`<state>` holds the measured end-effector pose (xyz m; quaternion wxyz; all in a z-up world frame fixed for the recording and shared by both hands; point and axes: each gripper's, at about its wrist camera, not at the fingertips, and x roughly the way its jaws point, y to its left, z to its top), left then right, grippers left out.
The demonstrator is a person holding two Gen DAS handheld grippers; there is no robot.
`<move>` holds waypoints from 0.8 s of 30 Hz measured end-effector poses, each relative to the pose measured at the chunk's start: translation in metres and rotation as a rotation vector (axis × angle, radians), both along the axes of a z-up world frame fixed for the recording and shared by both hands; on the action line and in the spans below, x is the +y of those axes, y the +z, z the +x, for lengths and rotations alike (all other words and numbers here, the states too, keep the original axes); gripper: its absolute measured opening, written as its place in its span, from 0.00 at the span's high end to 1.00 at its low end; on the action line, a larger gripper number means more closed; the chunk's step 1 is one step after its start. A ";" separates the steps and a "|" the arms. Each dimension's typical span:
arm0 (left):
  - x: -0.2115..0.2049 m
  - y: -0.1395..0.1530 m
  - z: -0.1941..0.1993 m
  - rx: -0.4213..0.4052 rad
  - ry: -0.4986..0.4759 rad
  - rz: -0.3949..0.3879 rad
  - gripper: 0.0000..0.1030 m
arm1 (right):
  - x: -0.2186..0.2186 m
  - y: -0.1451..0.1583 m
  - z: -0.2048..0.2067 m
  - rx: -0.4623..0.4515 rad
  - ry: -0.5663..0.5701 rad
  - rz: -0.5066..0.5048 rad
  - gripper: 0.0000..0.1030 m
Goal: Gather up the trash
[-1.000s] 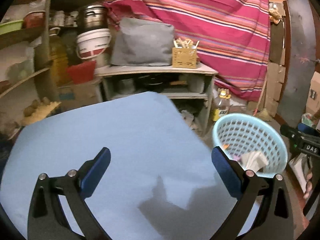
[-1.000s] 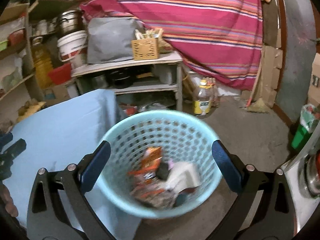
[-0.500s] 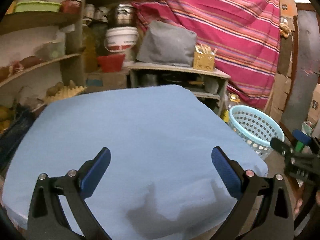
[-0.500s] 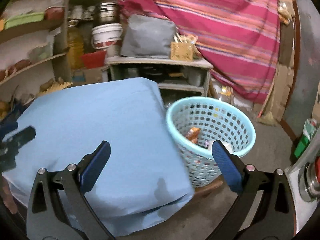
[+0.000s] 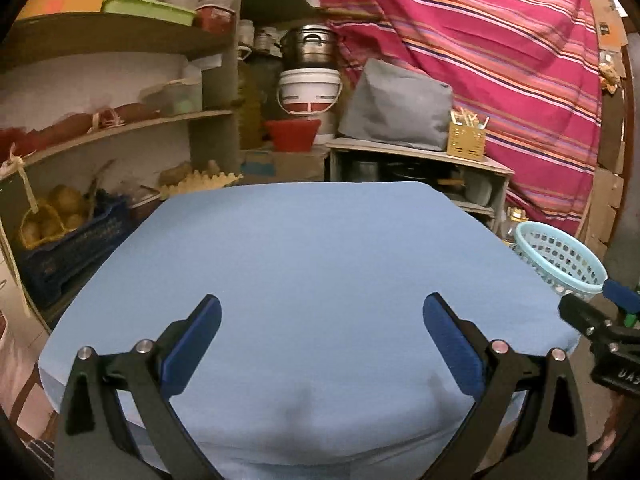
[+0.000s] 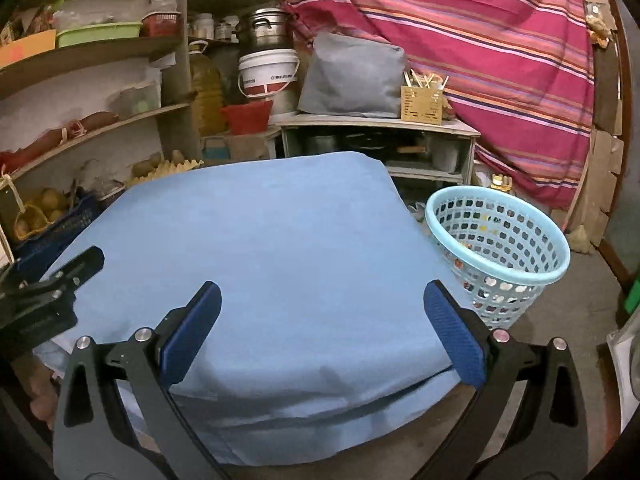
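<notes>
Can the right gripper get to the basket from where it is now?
Probably yes. The right gripper is open and empty above the blue-covered table, and the basket stands on the floor just past the table's right edge, its mouth open. Nothing stands between them.

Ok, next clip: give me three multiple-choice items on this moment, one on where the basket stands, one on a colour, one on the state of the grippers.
1. Where does the basket stand?
A. on the table
B. on the floor beside the table's right edge
C. on a wall shelf

2. What colour is the cloth over the table?
A. light blue
B. red
C. green

3. How are the left gripper and right gripper?
A. both shut on trash
B. one holds a wrapper
C. both open and empty

Answers: 1 B, the basket's base sits lower than the tabletop, on the ground. 2 A, the cloth is plain light blue. 3 C, each pair of fingers stands wide apart with nothing between.
</notes>
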<state>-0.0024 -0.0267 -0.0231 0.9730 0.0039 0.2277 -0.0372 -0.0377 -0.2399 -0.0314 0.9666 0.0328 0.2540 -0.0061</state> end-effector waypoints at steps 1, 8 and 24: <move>0.001 -0.002 0.002 0.003 0.005 0.011 0.04 | -0.001 0.000 0.001 0.001 0.004 0.007 0.04; 0.007 -0.006 0.006 0.006 0.011 0.026 0.04 | -0.002 0.005 0.009 -0.007 -0.019 0.020 0.04; 0.001 -0.005 0.008 0.008 -0.022 0.012 0.04 | -0.005 0.006 0.002 -0.036 -0.044 -0.053 0.04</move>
